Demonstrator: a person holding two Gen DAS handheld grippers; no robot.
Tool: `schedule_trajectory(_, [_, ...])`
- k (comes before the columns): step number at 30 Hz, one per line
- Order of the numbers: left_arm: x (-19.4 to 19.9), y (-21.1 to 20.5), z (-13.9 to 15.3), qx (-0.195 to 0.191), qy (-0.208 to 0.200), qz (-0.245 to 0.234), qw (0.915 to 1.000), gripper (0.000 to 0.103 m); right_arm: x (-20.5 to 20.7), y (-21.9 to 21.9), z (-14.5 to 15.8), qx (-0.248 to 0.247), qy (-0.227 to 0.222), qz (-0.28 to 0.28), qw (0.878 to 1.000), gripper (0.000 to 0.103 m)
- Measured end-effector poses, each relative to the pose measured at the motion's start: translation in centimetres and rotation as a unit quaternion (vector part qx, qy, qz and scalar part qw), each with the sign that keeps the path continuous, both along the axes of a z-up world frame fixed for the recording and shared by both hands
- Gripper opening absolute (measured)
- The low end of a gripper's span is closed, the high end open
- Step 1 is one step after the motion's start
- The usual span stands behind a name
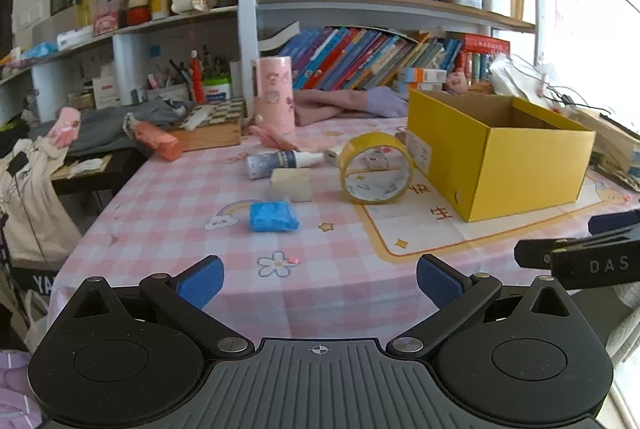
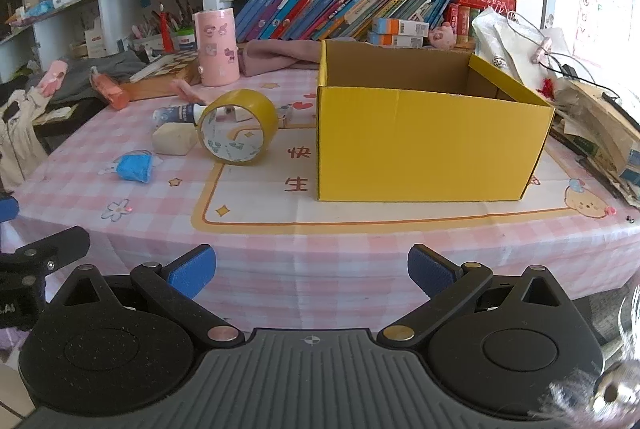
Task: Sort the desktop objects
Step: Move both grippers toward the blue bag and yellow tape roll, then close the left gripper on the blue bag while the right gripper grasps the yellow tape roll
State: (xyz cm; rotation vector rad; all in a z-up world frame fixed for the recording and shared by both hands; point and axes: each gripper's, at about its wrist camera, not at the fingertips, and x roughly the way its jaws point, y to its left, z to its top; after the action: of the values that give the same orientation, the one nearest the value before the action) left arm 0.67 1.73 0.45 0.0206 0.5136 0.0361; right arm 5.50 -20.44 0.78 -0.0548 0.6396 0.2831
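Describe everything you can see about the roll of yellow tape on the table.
The roll of yellow tape is a wide ring with a glossy mustard-yellow outer band and a whitish inner core printed with small patterns. It stands on its edge on the pink checked tablecloth, its open centre facing the cameras, left of the yellow cardboard box and apart from it. A cream block lies close beside it and a small bottle just behind. No gripper touches it.

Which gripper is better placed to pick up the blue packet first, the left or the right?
Probably the left. The blue packet lies almost straight ahead of the left gripper, whose jaws are open. From the right gripper it sits far off to the left.
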Motion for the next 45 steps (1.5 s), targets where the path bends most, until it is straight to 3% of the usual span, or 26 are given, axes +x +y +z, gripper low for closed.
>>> schedule_trajectory(16, [-0.6,1.0,-0.3,-0.011,0.022,-0.024,0.9994,0.103,-0.2,1.2,-0.1,-0.003,0.006,0.017,1.0,0.103])
schedule_trajectory(29, [-0.4,3.5,-0.4,-0.029,0.038,0.035,0.9982,0.103,0.5,2.5,-0.3,-0.009,0.034,0.031,0.999,0.103])
schedule_trajectory(34, [-0.4,4.1,-0.5,-0.033,0.046,0.046,0.9974,0.103,0.9,3.1,-0.3,-0.008,0.039,0.041,0.998,0.096])
schedule_trajectory(36, [-0.5,4.5,-0.5,-0.037,0.048,0.05,0.9969,0.103,1.0,3.5,-0.3,-0.011,0.037,0.046,0.998,0.084])
schedule_trajectory(45, [-0.3,5.2,-0.2,-0.022,0.044,0.054,0.9973,0.103,0.7,5.6,0.1,-0.03,0.008,0.087,0.996,0.084])
